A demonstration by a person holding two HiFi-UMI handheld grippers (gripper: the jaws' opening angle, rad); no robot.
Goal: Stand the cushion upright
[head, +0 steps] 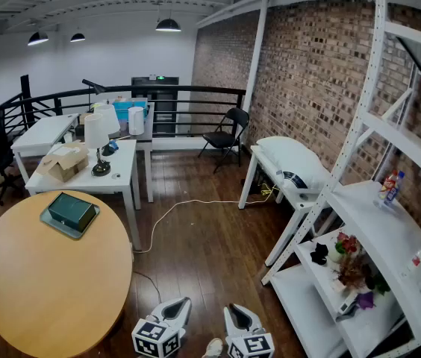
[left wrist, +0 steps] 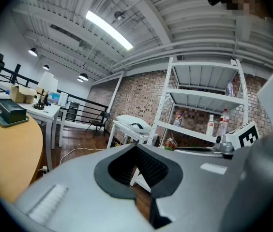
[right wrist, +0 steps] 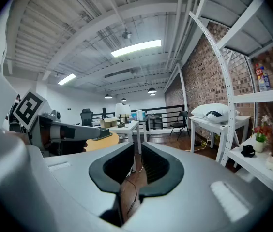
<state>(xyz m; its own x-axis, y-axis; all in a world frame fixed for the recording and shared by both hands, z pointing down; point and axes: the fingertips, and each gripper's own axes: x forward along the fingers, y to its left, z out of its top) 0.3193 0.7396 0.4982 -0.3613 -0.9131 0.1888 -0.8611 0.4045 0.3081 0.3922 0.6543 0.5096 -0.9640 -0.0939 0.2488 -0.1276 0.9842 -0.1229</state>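
A long brick wall [head: 307, 66] runs down the right side of the room. A tall white shelf rack [head: 390, 237] stands in front of it, and it carries flowers and some bottles. At the lower left is a round wooden table [head: 39, 289], and behind it are white desks [head: 121, 171].

The cushion [head: 291, 159] is white. It lies flat on a low white table [head: 248, 179] against the brick wall, between the shelf rack and a black folding chair [head: 227, 136]. It is well apart from both grippers.

On the nearer desk stand a white lamp [head: 97, 136] and an open cardboard box [head: 65, 161]. A dark green box [head: 71, 209] sits on a tray on the round table.

Both grippers are low, near the bottom edge of the head view, above the wooden floor. The left gripper [left wrist: 136, 144] has its jaws fully together and holds nothing. The right gripper [right wrist: 137, 144] has only a narrow gap between its jaws, with nothing in the gap.
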